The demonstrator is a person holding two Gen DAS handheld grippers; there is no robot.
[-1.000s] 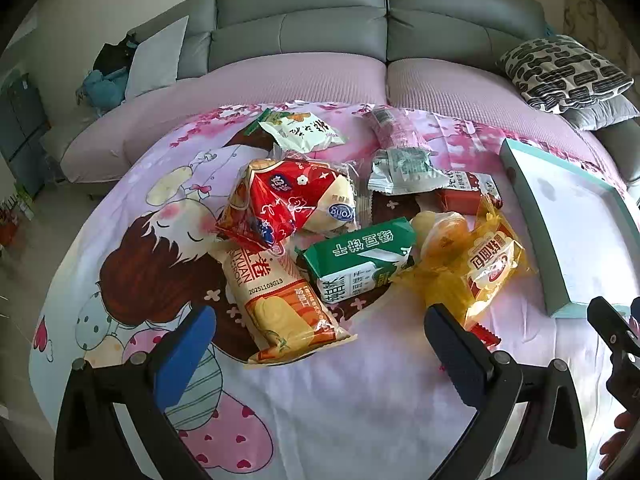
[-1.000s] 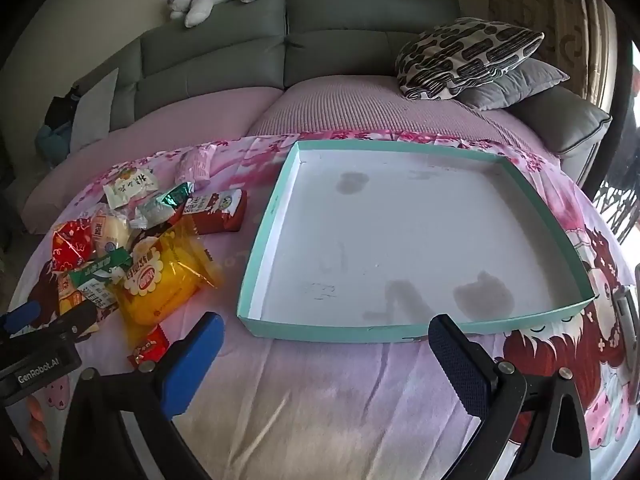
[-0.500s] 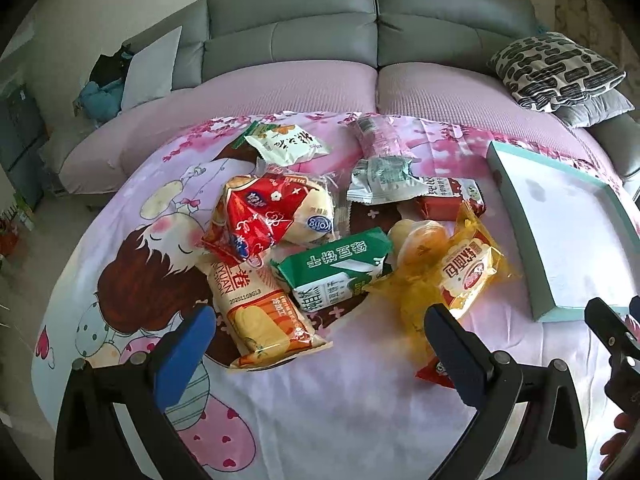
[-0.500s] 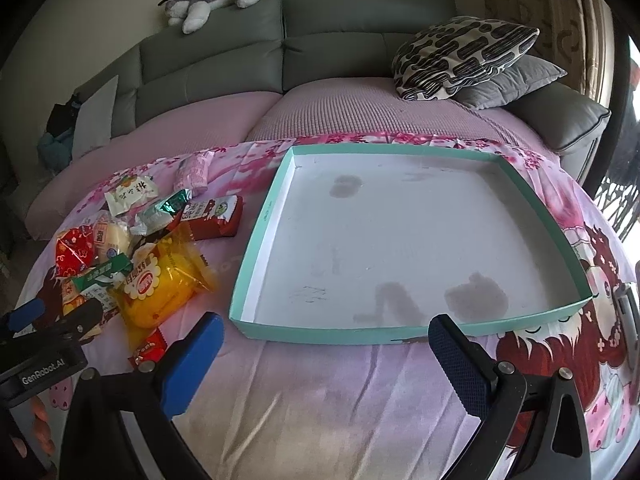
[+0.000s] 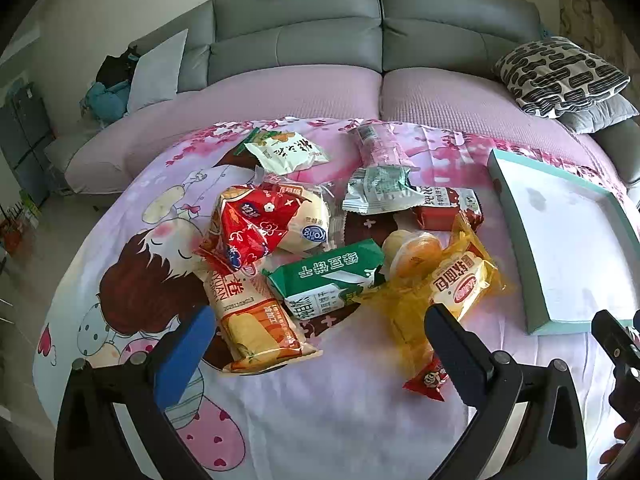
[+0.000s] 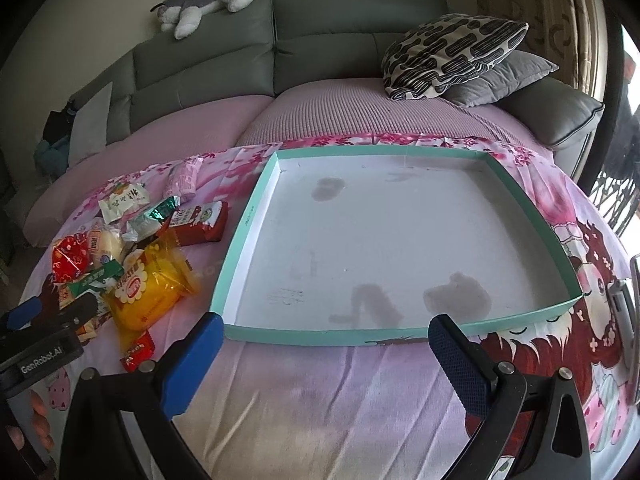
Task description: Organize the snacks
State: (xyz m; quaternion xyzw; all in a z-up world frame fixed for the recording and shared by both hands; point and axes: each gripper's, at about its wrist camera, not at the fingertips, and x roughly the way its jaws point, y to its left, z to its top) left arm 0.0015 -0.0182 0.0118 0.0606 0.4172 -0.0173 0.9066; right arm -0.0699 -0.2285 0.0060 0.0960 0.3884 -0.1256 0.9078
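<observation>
Snacks (image 5: 320,248) lie ahead of the spread left tool (image 5: 316,344).

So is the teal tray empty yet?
Empty: the teal tray shows only bare, stained white floor; the snack packets lie beside it.

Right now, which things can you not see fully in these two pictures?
- Small red packet: left wrist view, partly behind the left gripper finger.
- Teal tray: left wrist view, cut by the right edge.
- Orange bread pack: right wrist view, mostly hidden by the left gripper.
</observation>
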